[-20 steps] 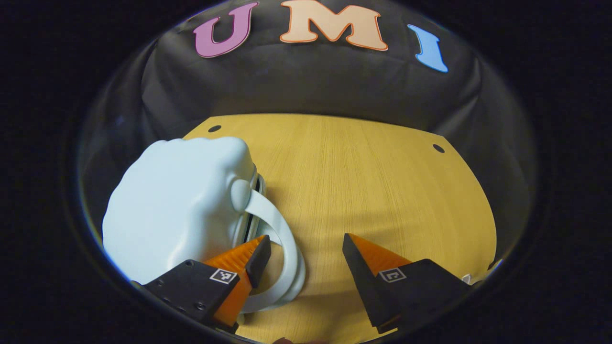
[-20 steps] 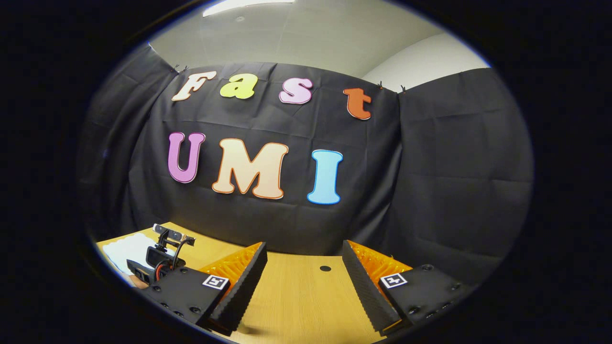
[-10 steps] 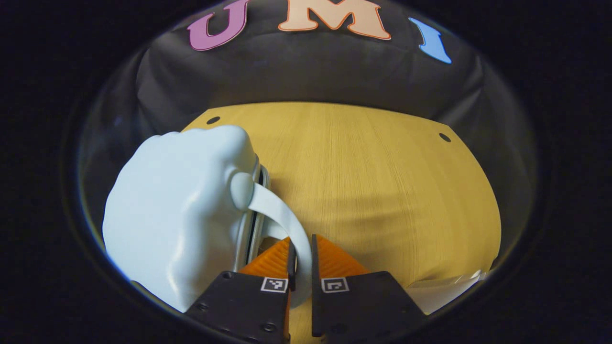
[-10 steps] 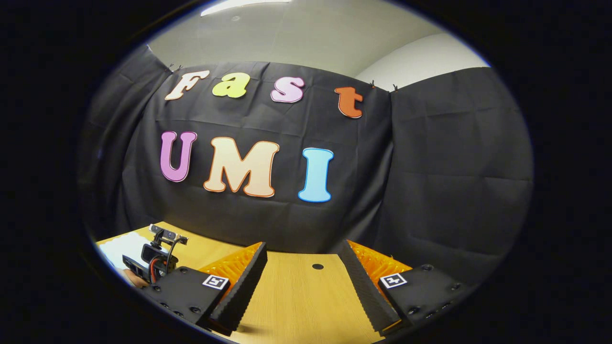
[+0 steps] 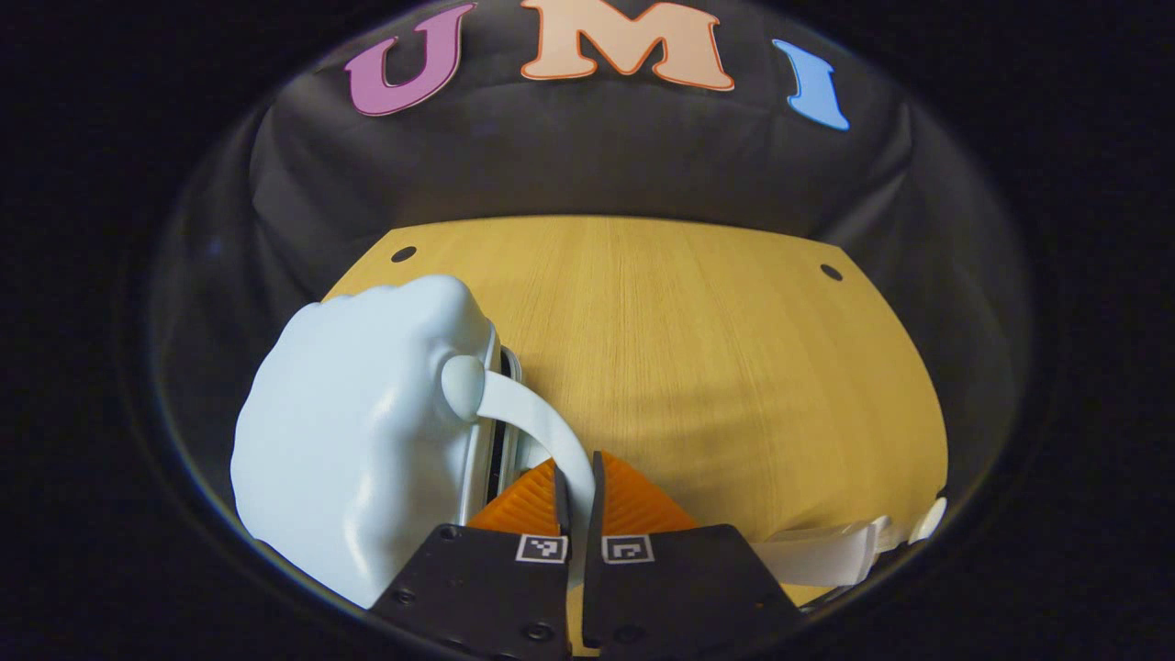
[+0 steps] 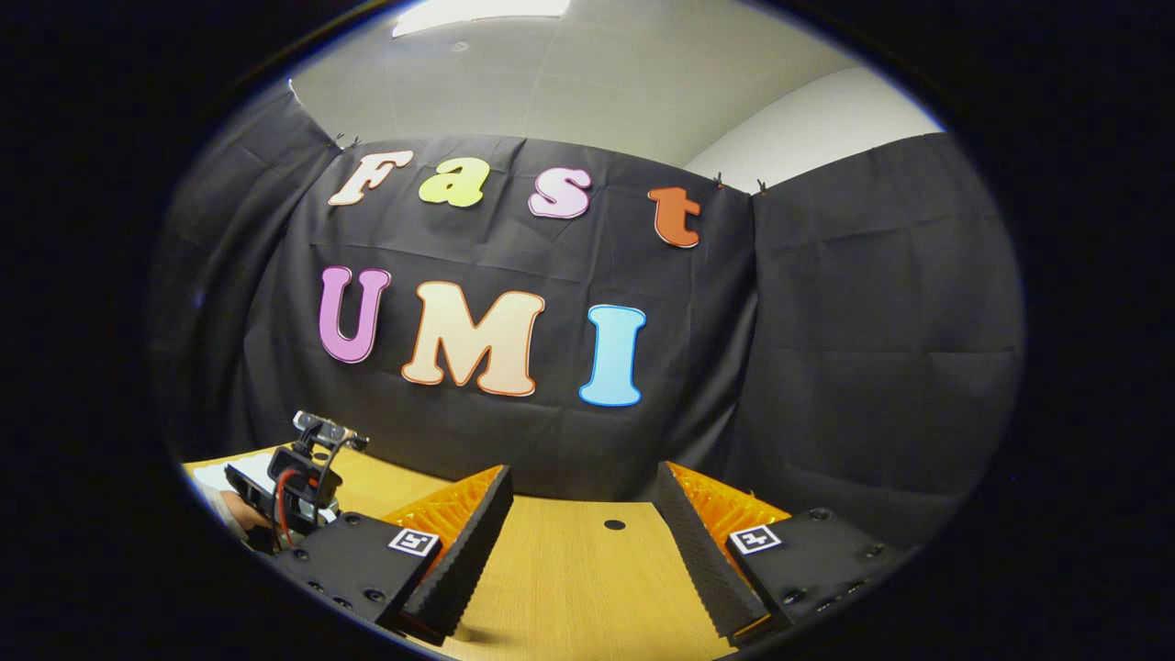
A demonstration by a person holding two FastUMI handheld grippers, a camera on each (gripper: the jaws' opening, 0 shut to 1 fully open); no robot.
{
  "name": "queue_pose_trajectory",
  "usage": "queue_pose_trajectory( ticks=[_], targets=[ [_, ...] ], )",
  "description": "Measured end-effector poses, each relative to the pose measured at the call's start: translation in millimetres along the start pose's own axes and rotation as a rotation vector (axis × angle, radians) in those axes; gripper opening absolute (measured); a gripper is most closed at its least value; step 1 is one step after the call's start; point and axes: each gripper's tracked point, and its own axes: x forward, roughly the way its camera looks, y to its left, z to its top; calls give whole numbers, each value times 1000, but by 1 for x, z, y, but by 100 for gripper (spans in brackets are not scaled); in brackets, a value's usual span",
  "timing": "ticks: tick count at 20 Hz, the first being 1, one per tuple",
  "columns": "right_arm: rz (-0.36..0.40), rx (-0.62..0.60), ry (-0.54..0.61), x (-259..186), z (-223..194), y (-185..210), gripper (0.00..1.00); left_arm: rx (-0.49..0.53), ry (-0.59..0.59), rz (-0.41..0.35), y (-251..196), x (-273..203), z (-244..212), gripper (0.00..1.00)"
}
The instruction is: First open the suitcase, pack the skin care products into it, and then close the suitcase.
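So the wooden table [image 5: 698, 367] takes up most of the left gripper view, and the pale blue suitcase [image 5: 358, 441] sits around 8 o'clock on it, looking like a small molded hard-shell thing with a dark seam [image 5: 497, 431] running down its edge. My guess is it's light and stiff, with a smooth shell that'd be slippery to pinch directly, so the handle is the sensible place to grab.

The handle [image 5: 537, 427] is a flat curved strap coming off a round knob near the middle of the case and sweeping down toward 6 o'clock. The left gripper [image 5: 576, 500] has both fingers squeezed together on that strap, so it's clamped. It looks bendy, so pulling on it may flex it before the lid moves.

Something white [image 5: 817, 555] lies at 4 o'clock on the table edge, possibly skin care stuff, can't tell.

In the right gripper view, the right gripper [image 6: 578, 542] hangs spread apart over bare table, holding nothing, with the left gripper rig at 8 o'clock.
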Motion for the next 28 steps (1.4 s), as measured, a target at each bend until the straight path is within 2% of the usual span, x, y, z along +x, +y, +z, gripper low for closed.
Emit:
queue_pose_trajectory(
  ticks=[3, 6, 10, 16, 21, 28],
  targets=[
    [24, 24, 1, 5, 1, 6, 98, 7, -53, -12, 9, -29, 28, 0],
    [46, 37, -7, 9, 5, 16, 98, -38, -90, -29, 29, -63, 49, 0],
    [73, 32, -29, 10, 13, 33, 98, -46, -169, -19, 68, -87, 89, 0],
    [84, 39, -35, 17, 19, 62, 98, -58, -217, -38, 115, -112, 109, 0],
    [59, 54, -41, 25, 25, 92, 98, 25, -260, -4, 172, -125, 125, 1],
    [-7, 75, -69, 30, 38, 123, 98, 82, -301, 80, 265, -134, 137, 0]
  ],
)
